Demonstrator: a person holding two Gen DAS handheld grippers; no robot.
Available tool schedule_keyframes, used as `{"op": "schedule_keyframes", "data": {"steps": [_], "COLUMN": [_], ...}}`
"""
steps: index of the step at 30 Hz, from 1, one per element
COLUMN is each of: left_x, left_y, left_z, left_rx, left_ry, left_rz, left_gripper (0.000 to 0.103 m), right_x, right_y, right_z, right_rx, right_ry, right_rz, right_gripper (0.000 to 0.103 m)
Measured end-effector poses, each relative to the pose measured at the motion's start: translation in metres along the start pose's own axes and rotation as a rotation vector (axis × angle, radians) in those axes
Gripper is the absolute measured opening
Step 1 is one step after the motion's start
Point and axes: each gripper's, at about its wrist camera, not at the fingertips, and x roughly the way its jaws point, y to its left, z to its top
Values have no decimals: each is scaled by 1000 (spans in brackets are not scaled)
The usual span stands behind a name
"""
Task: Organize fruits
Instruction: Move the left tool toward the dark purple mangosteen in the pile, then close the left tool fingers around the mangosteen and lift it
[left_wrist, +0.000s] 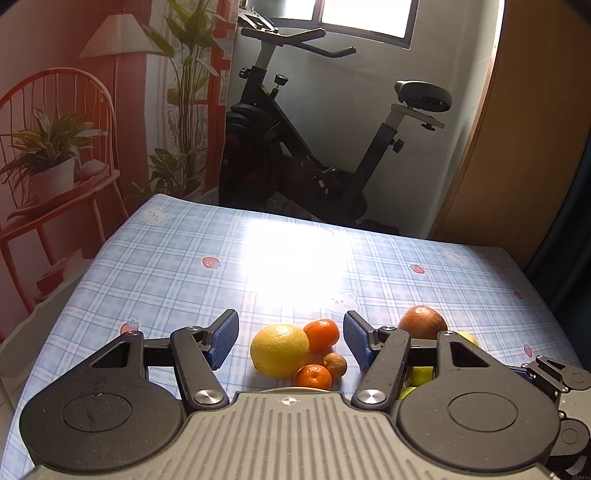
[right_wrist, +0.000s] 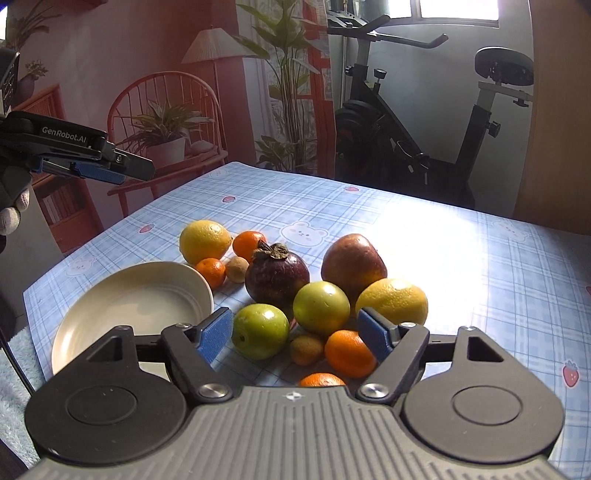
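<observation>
A pile of fruit lies on the blue checked tablecloth (right_wrist: 480, 280). My left gripper (left_wrist: 291, 339) hovers open over a yellow lemon (left_wrist: 279, 350), two tangerines (left_wrist: 321, 333) and a small brown fruit (left_wrist: 335, 364), its pads clear of all of them. My right gripper (right_wrist: 295, 332) is open above two green fruits (right_wrist: 260, 330), a brown kiwi (right_wrist: 306, 349) and a tangerine (right_wrist: 349, 352), gripping none. Behind these sit a dark mangosteen (right_wrist: 277, 277), a red apple (right_wrist: 352, 264) and a second yellow fruit (right_wrist: 393, 301). A cream bowl (right_wrist: 110, 321), holding nothing, stands left of the pile.
An exercise bike (left_wrist: 314, 155) stands past the table's far edge. A red chair with a potted plant (left_wrist: 51, 162) is off the left side, and a wooden panel (left_wrist: 517, 129) off the right. Glare whitens the cloth beyond the fruit. A gloved hand (right_wrist: 14, 206) holds the left gripper (right_wrist: 133, 170).
</observation>
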Motion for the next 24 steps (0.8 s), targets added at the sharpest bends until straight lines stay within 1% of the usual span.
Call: {"op": "schedule_keyframes", "data": {"steps": [3,6,7,9,13,16,18,21,24], "left_x": [12,33,42,60,91,106,116,126,132], "left_y": [-1,-9,-12,-17,-30,-33,-29,-25,-25], "left_z": [9,15,16,16,9,2,2,1,1], "left_rx": [0,3,-2,-23,-23,-36,-64,-105,-109], "left_ry": [32,80,99,142,229,279,307,337,353], "left_rz": [-44,-121,-152,-209,-320,-358,-365,-387,-400], "left_gripper": [64,61,59,55,54,54,54,54,54], "right_x": [18,40,47,58,72,80,84,94,101], "right_y": [4,4,4,2,-1,0,2,4,4], "right_z": [16,28,29,31,36,41,42,44,46], "right_rx": [-54,-86,-85,-82,-91,-109,-133,-164,-186], "right_ry": [16,62,85,118,152,178,196,227,257], "right_rz": [24,39,49,63,68,78,76,77,85], "right_gripper": [71,65,64,63,63,63,63,63,63]}}
